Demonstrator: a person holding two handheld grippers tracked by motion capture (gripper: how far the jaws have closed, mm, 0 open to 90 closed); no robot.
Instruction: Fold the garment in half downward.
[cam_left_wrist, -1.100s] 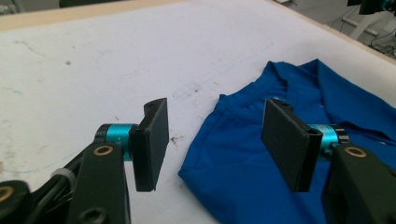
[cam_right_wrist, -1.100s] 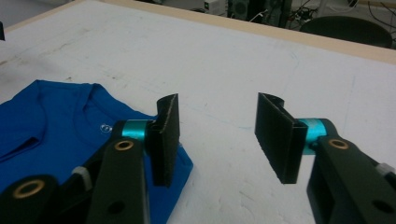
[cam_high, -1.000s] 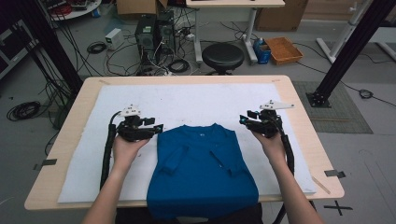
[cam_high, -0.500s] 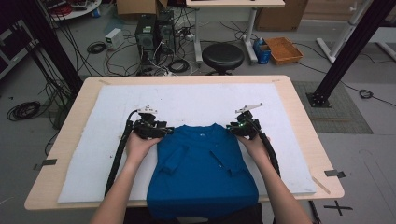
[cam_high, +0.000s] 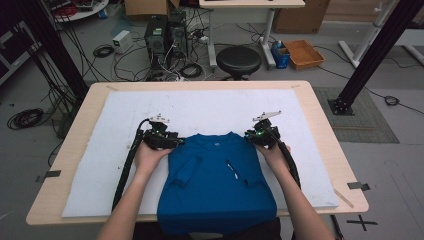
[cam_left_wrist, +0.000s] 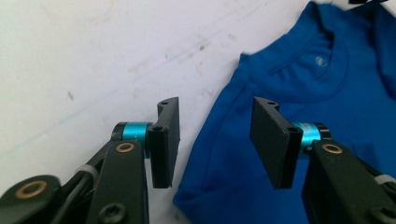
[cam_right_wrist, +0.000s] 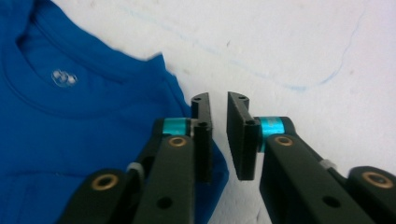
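A blue T-shirt (cam_high: 217, 180) lies flat on the white mat (cam_high: 215, 107), collar away from me, both sleeves folded in over its front. My left gripper (cam_high: 176, 141) rests at the shirt's left shoulder. In the left gripper view its jaws (cam_left_wrist: 215, 140) stand well apart over the shoulder edge of the shirt (cam_left_wrist: 303, 74); they have just been closing, with no cloth pinched. My right gripper (cam_high: 248, 135) sits at the right shoulder. Its jaws (cam_right_wrist: 218, 135) have just been closing to a narrow gap beside the corner of the shirt (cam_right_wrist: 70, 116), with white mat showing between them.
The mat covers most of a wooden table (cam_high: 330, 150). Cables trail from both grippers toward the near edge. Beyond the table stand a black stool (cam_high: 238, 59), a computer tower (cam_high: 157, 32), an orange box (cam_high: 303, 53) and a black frame post (cam_high: 370, 55).
Both hands came inward and down from beside the shirt to its two shoulders, then held still. The right jaws have narrowed.
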